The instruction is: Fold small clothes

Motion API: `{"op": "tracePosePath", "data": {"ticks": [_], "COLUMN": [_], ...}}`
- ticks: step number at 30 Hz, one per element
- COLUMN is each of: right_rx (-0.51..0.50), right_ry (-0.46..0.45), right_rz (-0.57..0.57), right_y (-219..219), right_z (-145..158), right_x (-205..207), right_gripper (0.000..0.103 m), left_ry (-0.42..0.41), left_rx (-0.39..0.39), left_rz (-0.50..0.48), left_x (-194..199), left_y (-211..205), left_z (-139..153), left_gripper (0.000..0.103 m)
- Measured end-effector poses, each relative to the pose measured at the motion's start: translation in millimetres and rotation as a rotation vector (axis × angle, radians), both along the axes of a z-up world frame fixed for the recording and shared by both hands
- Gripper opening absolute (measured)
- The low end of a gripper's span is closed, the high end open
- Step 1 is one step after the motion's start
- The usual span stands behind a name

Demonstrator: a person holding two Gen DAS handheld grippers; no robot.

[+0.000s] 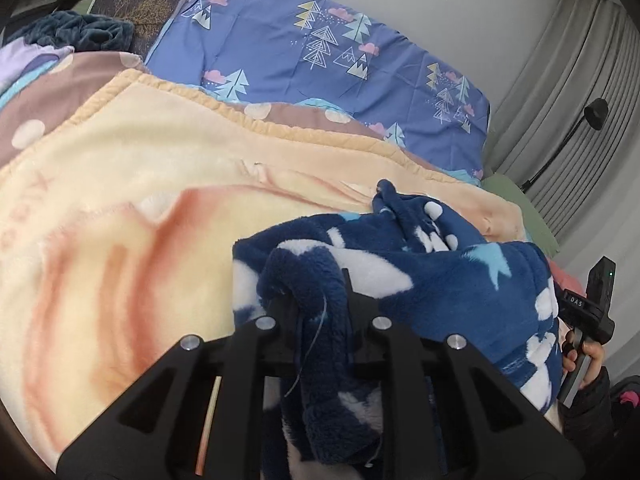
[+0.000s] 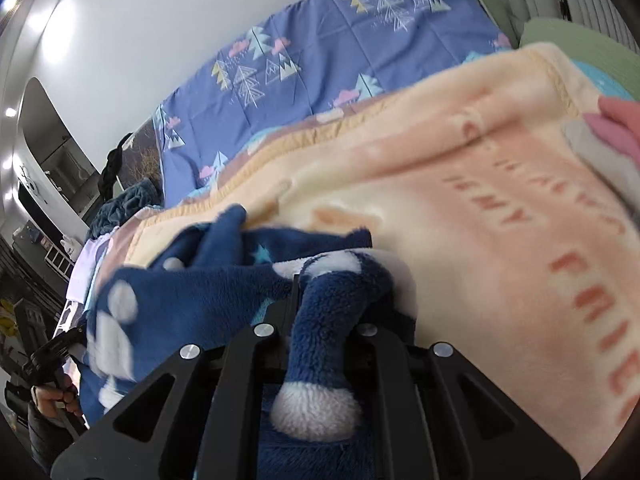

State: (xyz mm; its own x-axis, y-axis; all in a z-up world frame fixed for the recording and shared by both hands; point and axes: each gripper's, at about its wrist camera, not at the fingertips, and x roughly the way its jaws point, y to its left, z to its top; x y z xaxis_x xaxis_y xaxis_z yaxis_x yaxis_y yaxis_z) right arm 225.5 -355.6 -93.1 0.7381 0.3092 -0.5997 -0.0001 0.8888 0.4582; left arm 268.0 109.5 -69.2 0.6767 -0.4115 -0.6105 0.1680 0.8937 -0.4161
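A navy fleece garment [image 1: 440,264] with white patches and pale blue stars hangs stretched between both grippers above a peach blanket [image 1: 120,200]. In the left wrist view my left gripper [image 1: 316,300] is shut on a bunched edge of it, with loose threads trailing down. The right gripper's body [image 1: 596,308] and the hand holding it show at the far right edge. In the right wrist view my right gripper [image 2: 320,292] is shut on another bunched edge of the garment [image 2: 180,292]. The left gripper's body [image 2: 52,356] appears at the lower left. Fabric hides the fingertips of both.
The peach blanket [image 2: 480,200] with red lettering covers the bed. Behind it lies blue bedding [image 1: 300,48] printed with trees. A dark teal fleece heap [image 1: 88,32] sits at the back left, and a pink and grey item [image 2: 616,132] at the right edge. Curtains and a black lamp [image 1: 596,112] stand to the right.
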Motion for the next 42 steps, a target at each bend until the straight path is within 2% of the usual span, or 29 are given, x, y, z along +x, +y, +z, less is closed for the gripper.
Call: {"op": "tracePosePath", "data": {"ticks": [2, 5, 6, 8, 9, 12, 13, 15, 17, 20, 21, 23, 26, 28, 31, 33, 35, 36, 38, 40, 42], "right_rx": [0.006, -0.027, -0.04, -0.085, -0.127, -0.326, -0.381, -0.482, -0.571, -0.687, -0.697, -0.658, -0.568, -0.468, -0.278, -0.207, -0.12, -0.078, 0.02, 0.099, 0.176], "right_ry": [0.008, 0.0, -0.007, -0.04, -0.069, -0.138, -0.147, -0.134, -0.092, -0.058, -0.061, -0.071, -0.071, -0.021, 0.078, 0.09, 0.091, 0.098, 0.12, 0.14, 0.165], "right_rz": [0.014, 0.03, 0.033, 0.037, 0.04, 0.047, 0.062, 0.12, 0.183, 0.224, 0.221, 0.197, 0.122, 0.061, -0.025, -0.032, 0.017, 0.043, 0.088, 0.12, 0.133], "right_y": [-2.4, -2.0, -1.6, -1.7, -2.1, -1.0, -0.1, 4.2, 13.7, 30.5, 32.6, 32.1, 25.4, 13.5, -13.0, -20.5, -27.6, -29.6, -34.8, -38.0, -37.9], "right_z": [4.7, 15.3, 18.7, 28.2, 34.1, 44.3, 44.3, 37.8, 24.8, 7.4, 5.7, 10.1, 25.3, 30.9, 26.0, 25.4, 21.6, 18.5, 12.0, 8.0, 5.1], "right_x": [-1.4, -9.3, -14.2, -28.3, -37.1, -63.0, -69.5, -79.3, -82.3, -74.7, -68.9, -51.9, -10.9, 23.2, 59.2, 62.8, 63.6, 65.2, 70.9, 81.1, 93.0], "right_gripper": [0.012, 0.022, 0.026, 0.049, 0.052, 0.059, 0.063, 0.063, 0.066, 0.071, 0.072, 0.072, 0.072, 0.072, 0.072, 0.072, 0.072, 0.072, 0.072, 0.072, 0.064], "left_ry": [-0.008, -0.02, -0.031, -0.059, -0.097, -0.184, -0.198, -0.224, -0.215, -0.188, -0.19, -0.204, -0.238, -0.25, -0.147, -0.091, -0.074, -0.054, 0.011, 0.069, 0.109], "left_rx": [-0.008, -0.001, -0.003, -0.012, 0.009, 0.12, 0.149, 0.229, 0.301, 0.502, 0.597, 0.661, 0.631, 0.606, 0.478, 0.394, 0.325, 0.273, 0.182, 0.131, 0.085], "left_rz": [-0.007, -0.019, -0.027, -0.044, -0.045, -0.05, -0.046, -0.065, -0.122, -0.212, -0.223, -0.231, -0.193, -0.109, 0.041, 0.108, 0.081, 0.038, -0.03, -0.051, -0.051], "left_x": [-0.5, -8.1, -14.3, -30.6, -45.5, -77.8, -84.3, -100.2, -108.3, -111.9, -108.1, -91.0, -54.4, -14.7, 43.0, 59.7, 61.9, 63.4, 70.3, 81.7, 95.7], "left_y": [2.0, 0.3, -0.1, 2.4, 4.3, 9.9, 12.3, 14.2, 7.7, -19.1, -31.3, -46.2, -54.6, -53.9, -30.7, -11.7, -2.5, 1.8, 6.6, 6.3, 4.3], "left_z": [1.9, 11.2, 17.6, 28.5, 38.1, 54.8, 57.5, 60.6, 55.7, 34.3, 24.6, 16.9, 23.9, 33.0, 38.8, 37.0, 33.6, 29.6, 19.0, 8.0, 0.8], "left_gripper": [0.018, 0.021, 0.027, 0.049, 0.066, 0.073, 0.074, 0.075, 0.078, 0.082, 0.082, 0.082, 0.082, 0.084, 0.084, 0.083, 0.083, 0.083, 0.084, 0.084, 0.084]}}
